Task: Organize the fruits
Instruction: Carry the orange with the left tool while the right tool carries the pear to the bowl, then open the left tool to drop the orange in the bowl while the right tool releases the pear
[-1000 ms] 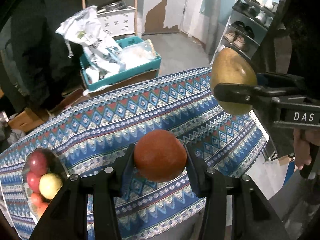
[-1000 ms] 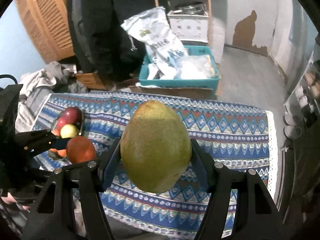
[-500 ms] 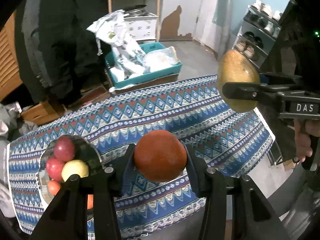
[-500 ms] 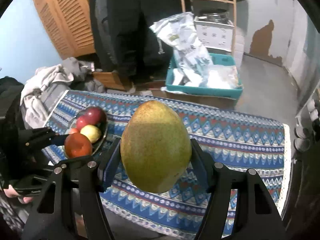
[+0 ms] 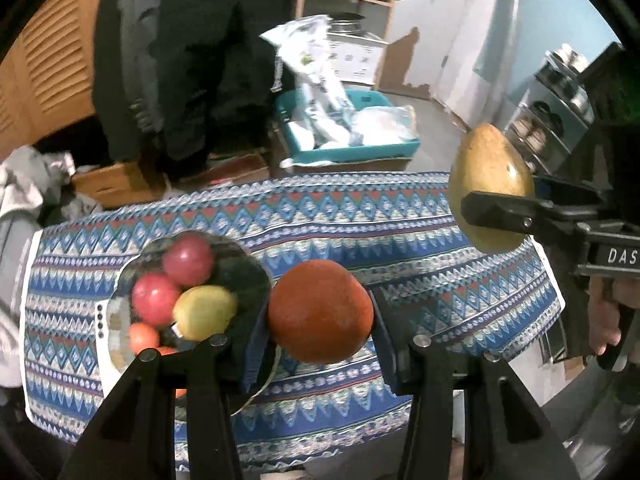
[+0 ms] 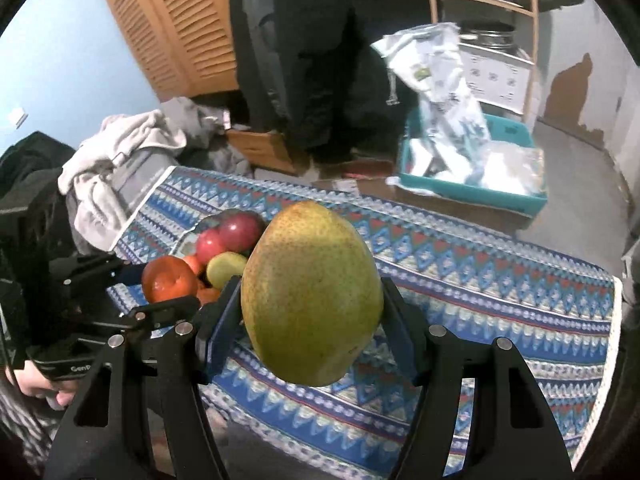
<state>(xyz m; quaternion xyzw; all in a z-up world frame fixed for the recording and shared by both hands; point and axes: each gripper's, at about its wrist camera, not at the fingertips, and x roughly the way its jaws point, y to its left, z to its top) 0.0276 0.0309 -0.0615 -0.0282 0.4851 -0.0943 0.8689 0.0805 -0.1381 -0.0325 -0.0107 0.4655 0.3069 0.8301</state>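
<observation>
Left wrist view: your left gripper (image 5: 320,316) is clamped on the orange (image 5: 320,310), both pads pressed to its sides, fruit held clear above the patterned tablecloth (image 5: 360,216). Just left of it sits the shiny fruit bowl (image 5: 248,276) on the cloth, holding two red apples (image 5: 188,258), a yellow apple (image 5: 205,312) and small orange fruits at its near edge. Right wrist view: your right gripper (image 6: 312,320) is closed on the mango (image 6: 312,292), long axis roughly upright, held in the air over the cloth, right of the bowl. Mango and orange are apart, orange nearer the bowl. Teal crate (image 6: 472,192) with bags sits on the floor beyond the table.
</observation>
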